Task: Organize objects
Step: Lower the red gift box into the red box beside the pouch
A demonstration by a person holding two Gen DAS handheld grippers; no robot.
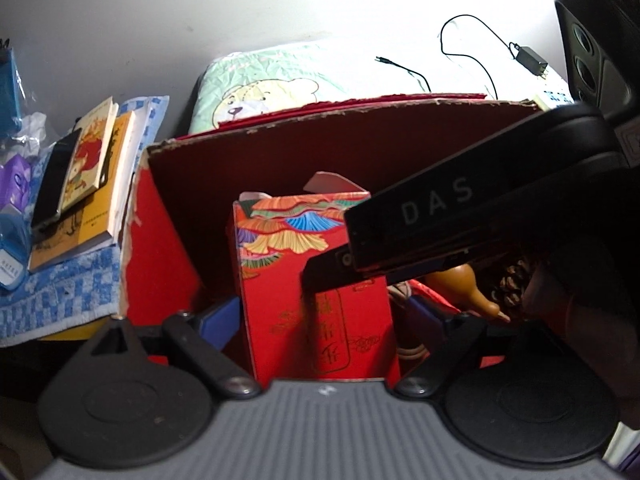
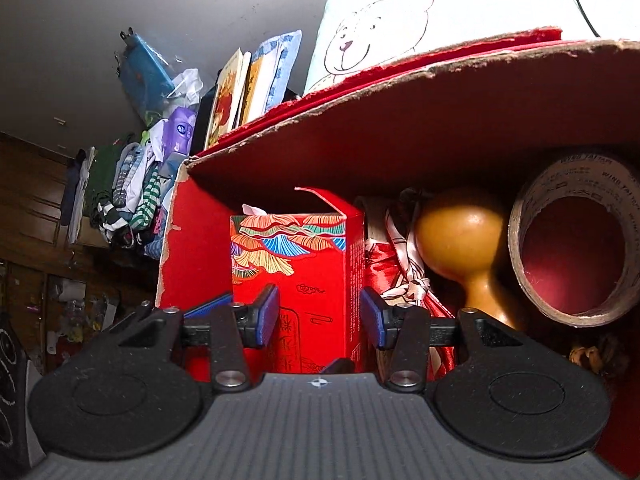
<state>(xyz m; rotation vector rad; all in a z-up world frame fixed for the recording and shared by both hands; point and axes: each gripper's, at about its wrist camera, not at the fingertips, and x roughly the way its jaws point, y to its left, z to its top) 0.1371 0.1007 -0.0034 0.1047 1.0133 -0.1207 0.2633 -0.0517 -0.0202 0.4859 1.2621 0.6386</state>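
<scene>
Red carton [image 2: 298, 276] stands upright, long axis vertical, at left inside the big red box [image 2: 400, 128]; right gripper [image 2: 320, 314] nearer, jaws open astride it, pads apparently not touching; left gripper [image 1: 320, 320] behind, jaws wide, empty.

Small red carton [image 2: 298, 280] printed with colourful fan-shaped patterns and gold characters, standing upright, top flap open, at the left inside a big red cardboard box [image 2: 400, 132]. Beside it to the right: red patterned cloth [image 2: 400, 264], a tan gourd [image 2: 460, 236], then a tape roll [image 2: 576, 240] on edge.
</scene>
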